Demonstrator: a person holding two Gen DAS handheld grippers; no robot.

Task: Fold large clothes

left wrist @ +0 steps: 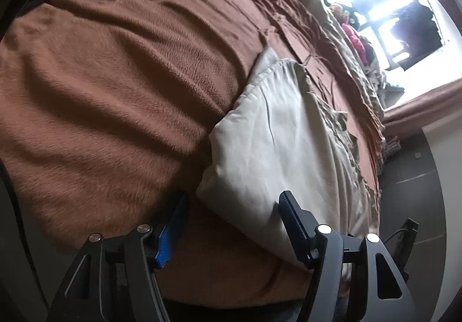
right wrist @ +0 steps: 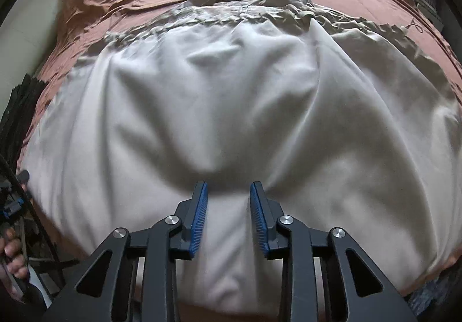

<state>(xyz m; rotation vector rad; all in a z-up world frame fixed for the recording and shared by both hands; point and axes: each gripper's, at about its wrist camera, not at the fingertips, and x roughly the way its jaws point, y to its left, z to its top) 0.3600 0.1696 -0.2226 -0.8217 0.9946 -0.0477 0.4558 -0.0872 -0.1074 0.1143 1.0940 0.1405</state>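
Right tool (right wrist: 228,192), bottom centre of its view, has its jaws part open with a bunched fold of the cream garment (right wrist: 231,108) between the blue pads; whether they pinch it can't be told. Left tool (left wrist: 234,200), bottom of its view, gapes wide and empty over the garment's (left wrist: 277,131) corner. Garment lies spread on the brown bed cover (left wrist: 101,76).

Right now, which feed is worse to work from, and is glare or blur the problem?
Left wrist view: the window is blown out white at top right, and the brown blanket is smeared by motion blur. Right wrist view: even light, no glare, the pale garment slightly soft in the middle, with strong fisheye bulge and a shadow ahead of the right claw.
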